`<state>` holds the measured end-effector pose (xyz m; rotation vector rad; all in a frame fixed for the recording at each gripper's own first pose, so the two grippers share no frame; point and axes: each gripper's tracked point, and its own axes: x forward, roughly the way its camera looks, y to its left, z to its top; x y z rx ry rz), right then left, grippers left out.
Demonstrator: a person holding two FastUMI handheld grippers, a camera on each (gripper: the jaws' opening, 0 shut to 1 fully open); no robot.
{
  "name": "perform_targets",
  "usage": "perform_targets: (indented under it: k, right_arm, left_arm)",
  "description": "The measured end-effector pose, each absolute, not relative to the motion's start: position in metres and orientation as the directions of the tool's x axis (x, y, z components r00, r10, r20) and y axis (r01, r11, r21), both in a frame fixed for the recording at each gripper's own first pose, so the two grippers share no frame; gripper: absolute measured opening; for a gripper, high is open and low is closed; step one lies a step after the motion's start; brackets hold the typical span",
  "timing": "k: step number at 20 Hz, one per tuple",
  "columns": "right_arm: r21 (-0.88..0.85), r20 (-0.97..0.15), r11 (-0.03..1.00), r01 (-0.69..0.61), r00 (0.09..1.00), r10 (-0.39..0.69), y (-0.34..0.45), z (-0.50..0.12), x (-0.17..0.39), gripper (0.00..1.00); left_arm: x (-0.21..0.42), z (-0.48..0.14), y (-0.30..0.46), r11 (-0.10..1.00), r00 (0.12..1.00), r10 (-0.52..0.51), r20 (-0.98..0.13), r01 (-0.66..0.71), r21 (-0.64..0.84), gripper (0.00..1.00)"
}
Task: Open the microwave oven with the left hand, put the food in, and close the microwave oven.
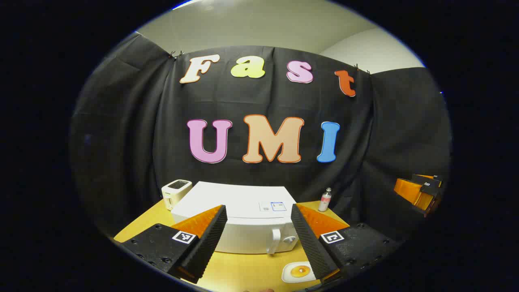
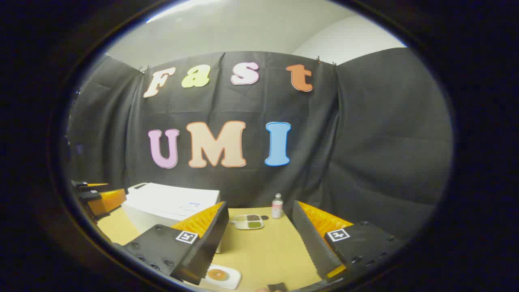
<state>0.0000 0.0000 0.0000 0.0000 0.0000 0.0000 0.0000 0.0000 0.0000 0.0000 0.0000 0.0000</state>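
Two claws hover spread and empty above the counter. The left claw faces the closed microwave, lined up toward its door handle. The food plate waits at the counter's near edge, below the right claw.

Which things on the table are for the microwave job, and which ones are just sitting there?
For the job:
microwave, door shut
its handle
plate of food
left tool, open
right tool, open

Just sitting there:
toaster
small bottle
divided tray
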Motion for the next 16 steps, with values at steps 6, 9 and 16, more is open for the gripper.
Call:
perform_targets:
  k: [6, 9, 16]
  right_arm:
    - [0.090, 0.025, 0.996, -0.008, 1.000, 0.005, 0.018, 0.020, -0.020, 0.93]
    - [0.106, 0.013, 0.994, -0.019, 1.000, 0.018, 0.008, 0.021, -0.022, 0.93]
    - [0.072, -0.029, 0.997, -0.023, 0.999, 0.025, -0.021, 0.013, -0.012, 0.99]
  left_arm:
    - [-0.027, 0.026, 0.032, 0.997, 0.998, 0.044, 0.054, -0.047, 0.057, 0.95]
    - [-0.031, 0.025, 0.025, 0.996, 0.998, 0.046, 0.052, -0.050, 0.073, 0.95]
    - [-0.025, 0.026, 0.002, 0.998, 0.997, 0.070, 0.037, -0.070, -0.007, 0.93]
